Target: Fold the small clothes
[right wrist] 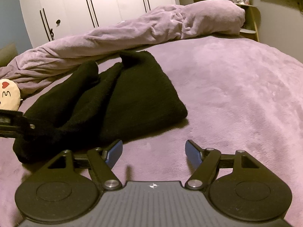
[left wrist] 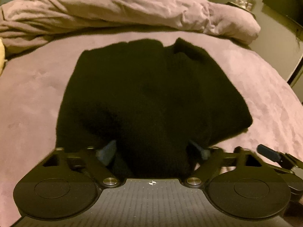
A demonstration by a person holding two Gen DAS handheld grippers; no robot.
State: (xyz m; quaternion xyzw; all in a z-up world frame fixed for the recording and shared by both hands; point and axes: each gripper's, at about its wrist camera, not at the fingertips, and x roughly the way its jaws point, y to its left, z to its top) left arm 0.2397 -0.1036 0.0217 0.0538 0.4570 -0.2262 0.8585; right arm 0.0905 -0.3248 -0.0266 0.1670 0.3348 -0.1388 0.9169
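**Black knit top, near edge gathered between my left jaws**

Black knit top (left wrist: 151, 94) lies on the purple bedspread (right wrist: 236, 94), already doubled over in places, with a bunched bit sticking up at its far end. My left gripper (left wrist: 151, 149) has its jaws apart, and a hump of the near hem sits between the two blue pads (left wrist: 108, 151). It's so dark in there that I can't tell if they're actually pinching yet. My right gripper (right wrist: 153, 151) is wide apart with nothing in it, hovering over bare bedspread just beside the top's near corner.

My take on doing this well: get both layers of the hem in the left jaws before lifting, since thick knit slips. Bring the right in on the matching corner so the fold goes over evenly. Plush bedspread grabs fabric, so lift, don't drag.

Room stuff: rumpled purple duvet (right wrist: 132, 32) along the far side, white wardrobe (right wrist: 94, 3) behind it, a little face cushion (right wrist: 7, 96) at the left.
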